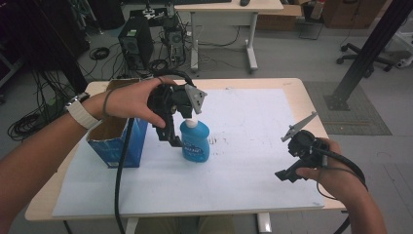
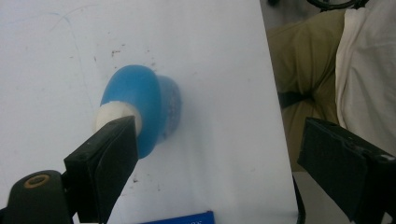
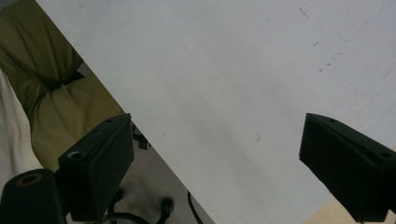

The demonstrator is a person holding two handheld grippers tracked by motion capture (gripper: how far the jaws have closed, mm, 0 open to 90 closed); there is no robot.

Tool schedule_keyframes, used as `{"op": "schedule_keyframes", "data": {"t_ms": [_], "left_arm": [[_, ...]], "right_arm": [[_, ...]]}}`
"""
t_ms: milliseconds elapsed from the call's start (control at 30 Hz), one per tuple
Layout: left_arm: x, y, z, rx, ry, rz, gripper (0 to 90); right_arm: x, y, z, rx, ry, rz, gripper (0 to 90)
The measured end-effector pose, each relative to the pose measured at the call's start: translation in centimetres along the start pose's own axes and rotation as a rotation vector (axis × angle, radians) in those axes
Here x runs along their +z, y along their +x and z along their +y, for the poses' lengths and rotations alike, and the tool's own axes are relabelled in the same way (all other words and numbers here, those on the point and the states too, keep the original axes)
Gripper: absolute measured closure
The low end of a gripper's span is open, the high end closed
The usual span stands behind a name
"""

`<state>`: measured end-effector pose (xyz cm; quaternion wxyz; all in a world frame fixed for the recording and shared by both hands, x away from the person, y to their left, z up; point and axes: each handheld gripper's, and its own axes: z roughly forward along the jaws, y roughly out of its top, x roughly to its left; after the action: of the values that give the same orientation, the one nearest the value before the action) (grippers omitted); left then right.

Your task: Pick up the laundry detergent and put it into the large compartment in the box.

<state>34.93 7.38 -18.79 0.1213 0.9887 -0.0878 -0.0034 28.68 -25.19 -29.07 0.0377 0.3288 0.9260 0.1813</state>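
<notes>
On the white sheet covering the worktop [image 1: 253, 161], a blue bottle [image 1: 195, 141] is standing upright beside a blue box [image 1: 117, 141]. The left gripper [image 1: 176, 139] is hovering over its white cap [image 2: 116, 114], jaws gaping and holding nothing. The right gripper [image 1: 292, 173] is idling wide open. The smooth plastic is probably slippery, so gripping the narrow neck seems safest.

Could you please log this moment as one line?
left gripper: open above blue plastic bottle with white cap | bottle: upright on white sheet | right gripper: open, nothing held
</notes>
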Motion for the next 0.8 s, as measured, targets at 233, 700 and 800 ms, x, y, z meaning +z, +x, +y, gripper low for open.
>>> {"op": "schedule_keyframes", "data": {"t_ms": [233,700,800], "left_arm": [[-0.2,0.0,0.1,0.005,-0.004,0.006,10.9],[-0.9,-0.1,0.5,0.033,-0.013,0.024,10.6],[-1.0,0.0,0.5,0.038,-0.014,0.03,10.7]], "right_arm": [[0.0,0.0,-0.1,-0.002,0.0,0.0,10.2],[0.0,0.0,-0.7,0.008,-0.003,0.004,10.3],[0.0,0.0,-0.7,0.01,0.001,0.003,10.3]]}}
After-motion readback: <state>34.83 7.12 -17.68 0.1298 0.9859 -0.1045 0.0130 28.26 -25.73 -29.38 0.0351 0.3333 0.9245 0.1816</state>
